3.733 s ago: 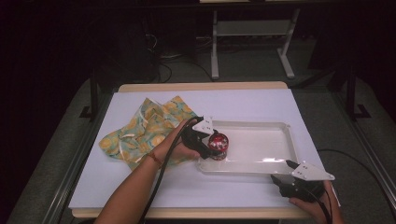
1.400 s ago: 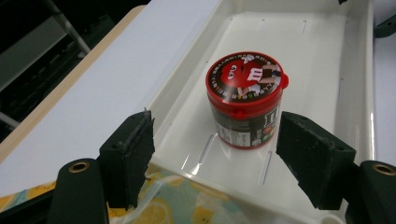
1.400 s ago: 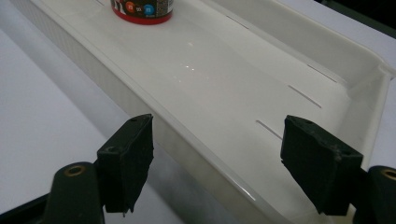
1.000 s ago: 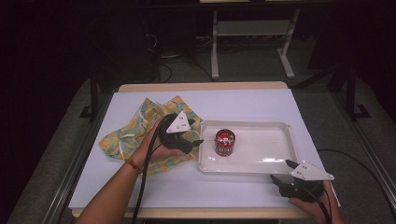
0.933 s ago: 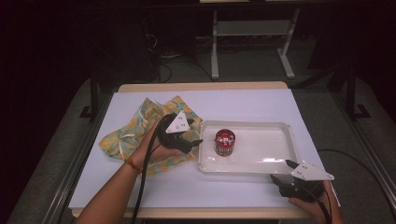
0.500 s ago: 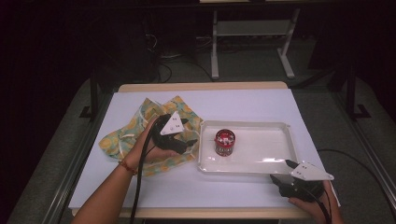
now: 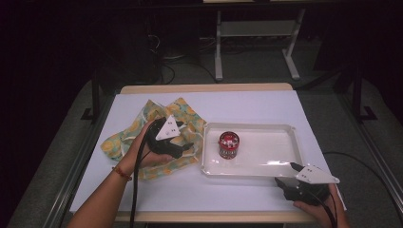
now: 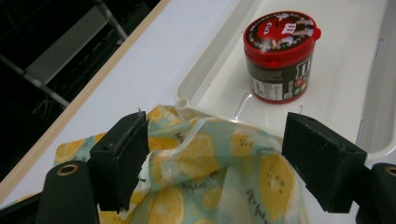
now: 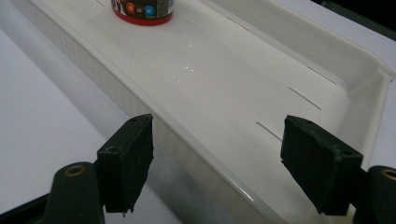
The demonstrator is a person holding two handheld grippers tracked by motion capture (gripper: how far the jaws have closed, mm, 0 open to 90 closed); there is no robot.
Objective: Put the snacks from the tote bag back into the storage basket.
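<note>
Dim room, grey floor [image 7: 247, 76] (metal stand [image 7: 259, 35] behind the table).

Your left hand [image 7: 147, 147] and its gripper [image 7: 183, 145] cover the middle of the lemon-print cloth [image 7: 128, 137], so you can't see how it lies beneath them. In the right gripper view, the picture's top edge cuts off the red-lidded jar [image 9: 142, 10], leaving just its base in the white tray [image 9: 243, 88]. The print on the jar's label is too small to read from above.
</note>
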